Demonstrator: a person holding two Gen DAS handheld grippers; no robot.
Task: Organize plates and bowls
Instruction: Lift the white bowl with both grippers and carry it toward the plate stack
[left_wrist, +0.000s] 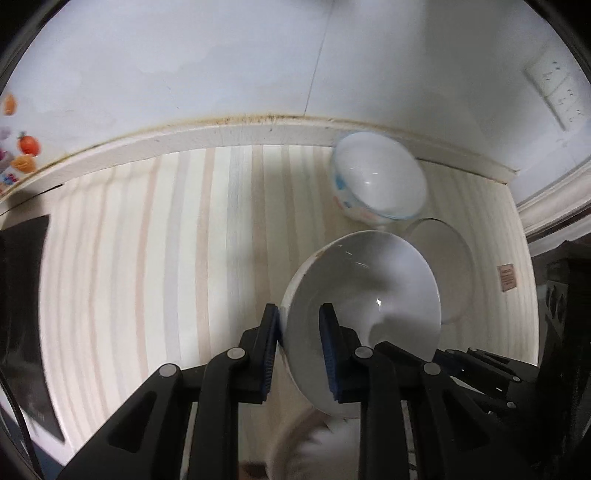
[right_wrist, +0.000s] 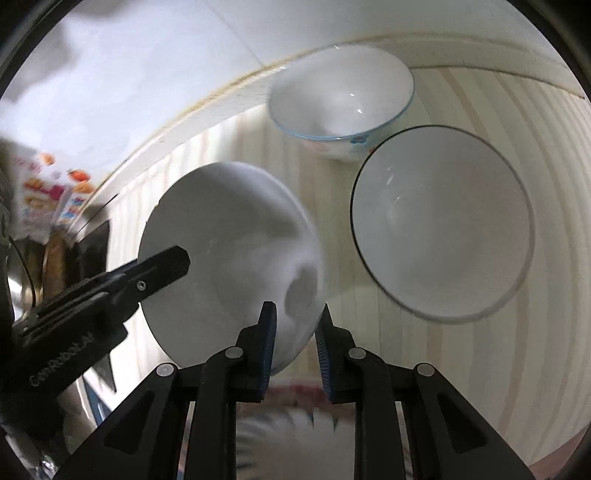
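While angled steeply down, left tool (left_wrist: 299, 314) clamps white bowl (left_wrist: 369, 295) rim

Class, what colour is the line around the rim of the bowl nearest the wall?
Light blue on the bowl, clearest in the right wrist view.
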